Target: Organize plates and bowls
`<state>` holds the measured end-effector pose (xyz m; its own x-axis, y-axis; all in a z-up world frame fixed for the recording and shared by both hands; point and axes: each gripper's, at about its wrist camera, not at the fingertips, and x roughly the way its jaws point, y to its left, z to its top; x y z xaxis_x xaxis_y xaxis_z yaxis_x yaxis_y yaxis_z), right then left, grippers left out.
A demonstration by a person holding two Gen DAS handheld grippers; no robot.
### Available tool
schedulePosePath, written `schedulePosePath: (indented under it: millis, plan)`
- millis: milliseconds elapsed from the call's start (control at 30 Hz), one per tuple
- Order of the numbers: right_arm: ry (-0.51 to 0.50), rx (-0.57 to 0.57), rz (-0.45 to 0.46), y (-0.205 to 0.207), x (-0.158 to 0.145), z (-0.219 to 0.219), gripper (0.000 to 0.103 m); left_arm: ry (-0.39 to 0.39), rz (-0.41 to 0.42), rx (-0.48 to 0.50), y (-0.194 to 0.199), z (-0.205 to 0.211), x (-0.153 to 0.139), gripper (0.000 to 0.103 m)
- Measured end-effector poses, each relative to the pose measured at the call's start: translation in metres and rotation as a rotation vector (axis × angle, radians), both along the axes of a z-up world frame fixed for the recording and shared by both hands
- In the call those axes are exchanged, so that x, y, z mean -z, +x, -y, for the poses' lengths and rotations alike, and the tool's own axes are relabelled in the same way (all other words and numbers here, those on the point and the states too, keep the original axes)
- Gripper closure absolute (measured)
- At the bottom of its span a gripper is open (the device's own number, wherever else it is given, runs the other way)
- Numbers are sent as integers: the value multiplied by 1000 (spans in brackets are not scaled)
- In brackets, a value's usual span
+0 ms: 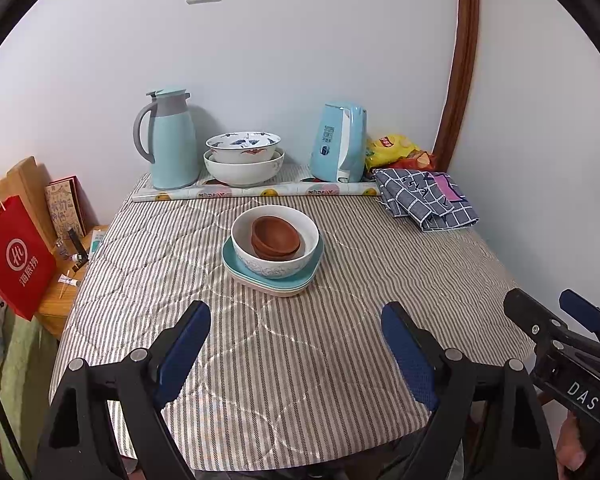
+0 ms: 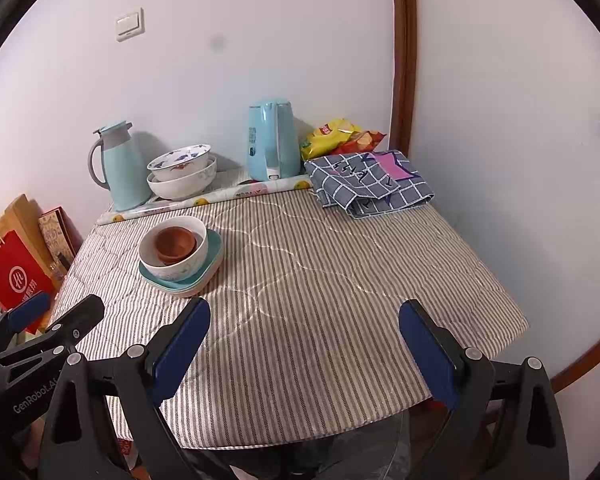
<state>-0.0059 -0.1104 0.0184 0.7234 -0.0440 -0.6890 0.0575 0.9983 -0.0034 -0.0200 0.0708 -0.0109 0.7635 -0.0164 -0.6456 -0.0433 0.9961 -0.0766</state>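
Left gripper (image 1: pixel 296 320) and right gripper (image 2: pixel 304 320) hover side by side — jaws spread wide, empty.

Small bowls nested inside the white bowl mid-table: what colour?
Reddish-brown, terracotta-like. The small bowls sit stacked inside the white bowl; clearest in the left wrist view.

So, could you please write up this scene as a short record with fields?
surface: table with striped cloth
centre stack: brown bowls nested in white bowl, on teal plate over further plates
back row: thermos jug, two stacked patterned bowls, electric kettle
left gripper: open, empty
right gripper: open, empty
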Motion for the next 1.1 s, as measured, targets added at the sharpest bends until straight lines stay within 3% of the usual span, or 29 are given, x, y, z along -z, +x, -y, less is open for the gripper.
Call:
schedulePosePath:
  millis: [1100]
  plan:
    - [-1, 6, 4, -1, -4, 5, 9, 6, 0, 5, 3, 1, 0, 16]
